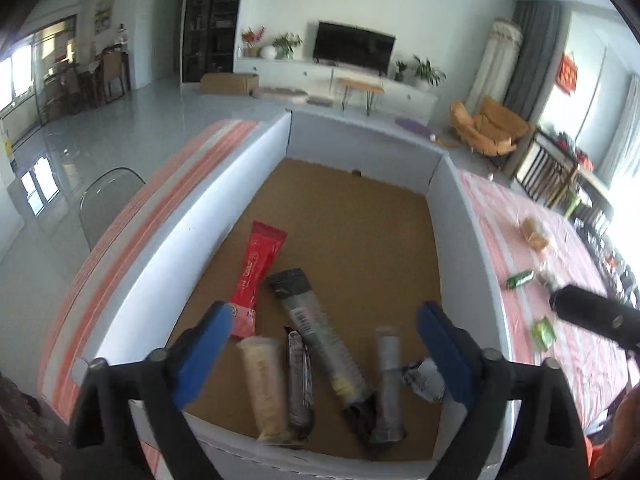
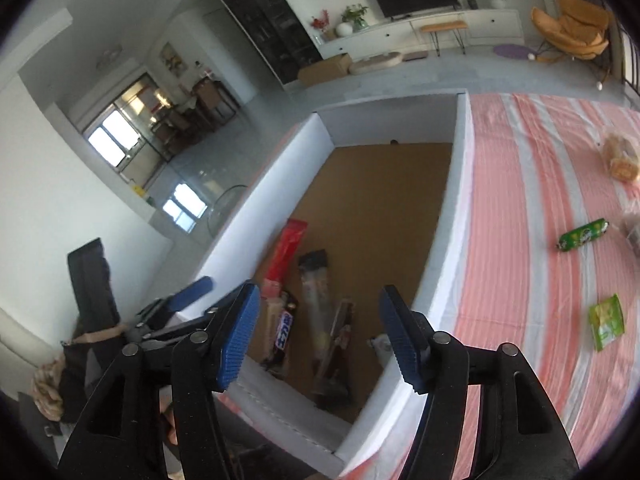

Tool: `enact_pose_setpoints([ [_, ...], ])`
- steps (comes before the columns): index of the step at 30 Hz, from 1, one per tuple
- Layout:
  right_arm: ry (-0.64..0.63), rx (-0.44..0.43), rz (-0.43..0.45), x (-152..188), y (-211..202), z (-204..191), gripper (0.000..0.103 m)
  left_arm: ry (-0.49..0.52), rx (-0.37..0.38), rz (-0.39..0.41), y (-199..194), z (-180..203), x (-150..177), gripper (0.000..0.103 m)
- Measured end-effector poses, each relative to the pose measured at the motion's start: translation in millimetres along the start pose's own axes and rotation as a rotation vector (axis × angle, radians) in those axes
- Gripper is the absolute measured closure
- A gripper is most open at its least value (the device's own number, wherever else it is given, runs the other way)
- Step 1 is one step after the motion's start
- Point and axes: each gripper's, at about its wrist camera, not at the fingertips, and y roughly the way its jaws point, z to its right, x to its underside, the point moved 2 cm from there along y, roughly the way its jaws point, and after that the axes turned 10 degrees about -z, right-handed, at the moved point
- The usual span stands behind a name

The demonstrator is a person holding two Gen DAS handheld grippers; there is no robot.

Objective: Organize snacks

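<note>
A white-walled box with a brown floor sits on a pink striped tablecloth. Inside lie a red stick packet, a long grey packet, a beige bar, a dark bar, a grey tube packet and a small crumpled silver wrapper. My left gripper hangs open above the near end of the box, nothing between its blue pads. My right gripper is open too, above the box's near right corner.
On the cloth right of the box lie a green tube snack, a light green packet and a bag of bread. A clear chair stands left of the table.
</note>
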Motion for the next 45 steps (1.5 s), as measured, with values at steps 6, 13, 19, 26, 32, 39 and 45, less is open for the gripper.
enact_pose_setpoints([
  [6,0.127,0.307,0.137,38,-29,89,0.03,0.081,0.101,-0.005,4,35,3,0.009],
  [13,0.374,0.679,0.141,108,-43,218,0.03,0.287,0.248,-0.036,-8,134,21,0.008],
  [19,0.535,0.689,0.142,137,-55,262,0.03,0.468,0.358,-0.169,5,227,63,0.008],
  [26,0.575,0.728,0.152,142,-52,276,0.03,0.531,0.322,-0.273,61,291,97,0.008],
  [32,0.598,0.721,0.171,147,-55,280,0.027,0.55,0.221,-0.26,109,304,104,0.008],
  [39,0.576,0.743,0.147,144,-50,278,0.021,0.545,0.13,-0.26,137,297,104,0.008],
  [45,0.559,0.762,0.126,141,-46,277,0.017,0.56,0.11,-0.238,145,292,109,0.007],
])
